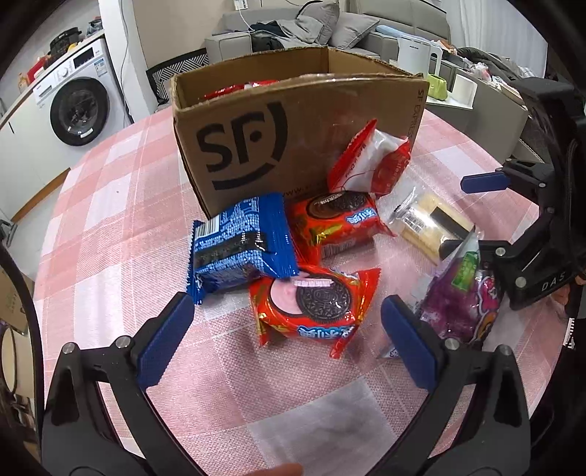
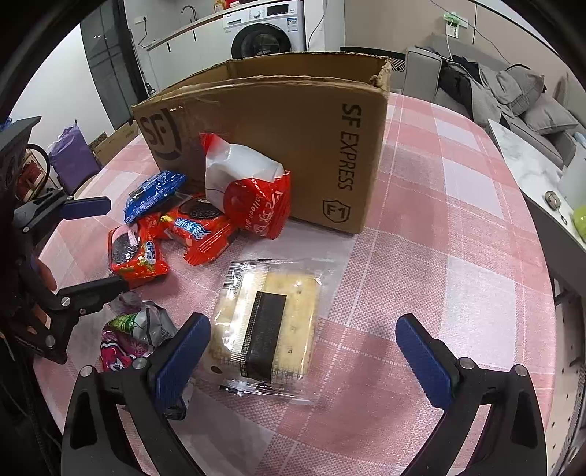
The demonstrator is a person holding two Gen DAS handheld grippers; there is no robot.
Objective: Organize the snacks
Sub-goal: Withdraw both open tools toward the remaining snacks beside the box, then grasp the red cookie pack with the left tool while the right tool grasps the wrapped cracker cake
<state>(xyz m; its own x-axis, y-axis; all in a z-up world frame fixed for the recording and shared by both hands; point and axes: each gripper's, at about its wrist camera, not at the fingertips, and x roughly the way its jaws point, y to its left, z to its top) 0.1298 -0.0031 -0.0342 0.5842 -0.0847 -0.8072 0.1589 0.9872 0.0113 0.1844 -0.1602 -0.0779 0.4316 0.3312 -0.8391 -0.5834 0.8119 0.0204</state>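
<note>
Red Oreo pack (image 1: 315, 311) between spread left tongs (image 1: 289, 337) | cracker pack (image 2: 263, 326) between spread right tongs (image 2: 304, 359)

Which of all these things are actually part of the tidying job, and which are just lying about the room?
Part of the job:
cardboard box
blue cookie pack
two red cookie packs
red-and-white packet
cracker pack
purple snack bag

Just around:
washing machine
sofa
white kettle

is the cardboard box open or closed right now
Open. The cardboard box has no flaps over its top, and red packets show inside above the front wall.
</note>
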